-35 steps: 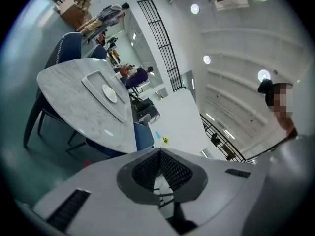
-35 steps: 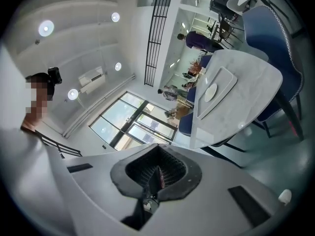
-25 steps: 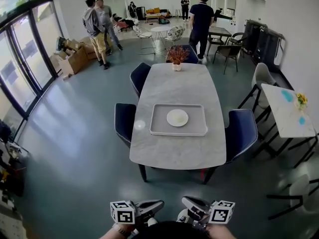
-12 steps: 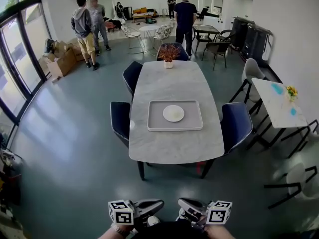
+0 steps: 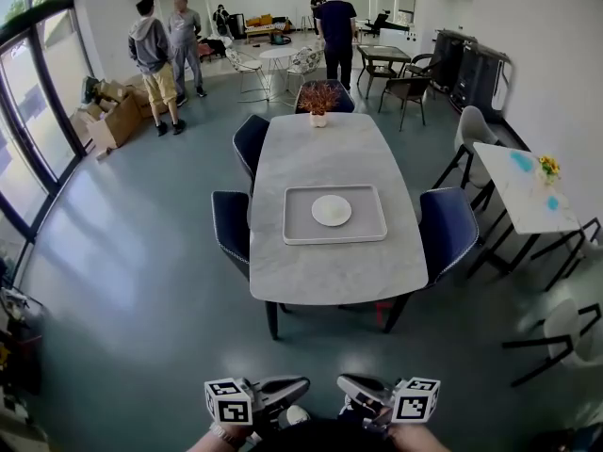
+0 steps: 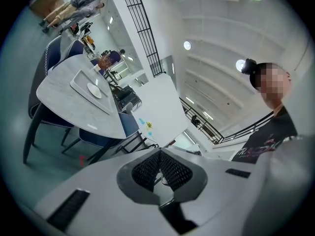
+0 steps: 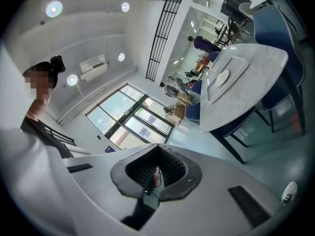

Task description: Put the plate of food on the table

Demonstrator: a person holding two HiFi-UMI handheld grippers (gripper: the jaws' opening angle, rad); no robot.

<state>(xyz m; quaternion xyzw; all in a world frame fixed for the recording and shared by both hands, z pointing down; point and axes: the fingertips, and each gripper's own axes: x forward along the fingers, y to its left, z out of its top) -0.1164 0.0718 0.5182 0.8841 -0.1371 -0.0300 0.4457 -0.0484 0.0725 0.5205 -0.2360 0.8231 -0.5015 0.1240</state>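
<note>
A white plate (image 5: 331, 210) lies on a grey tray (image 5: 301, 234) in the middle of a long marble table (image 5: 339, 149), well ahead of me across open floor. Both grippers are held low at the bottom edge of the head view, far from the table. My left gripper (image 5: 285, 391) is shut with nothing in it, its pads meeting (image 6: 159, 155). My right gripper (image 5: 361, 390) also looks shut and empty (image 7: 157, 151). Both gripper views show the plate (image 6: 94, 90) (image 7: 223, 77) small and distant.
Dark blue chairs (image 5: 231, 226) (image 5: 445, 232) stand along both sides of the table, and a potted plant (image 5: 318, 99) sits at its far end. A white side table (image 5: 523, 188) stands to the right. People (image 5: 151, 59) and cardboard boxes (image 5: 115, 111) are at the back left.
The head view has shifted a little, so the table sits slightly higher and further right. The person in dark clothes at the back has walked further away. Both grippers keep their places, still shut.
</note>
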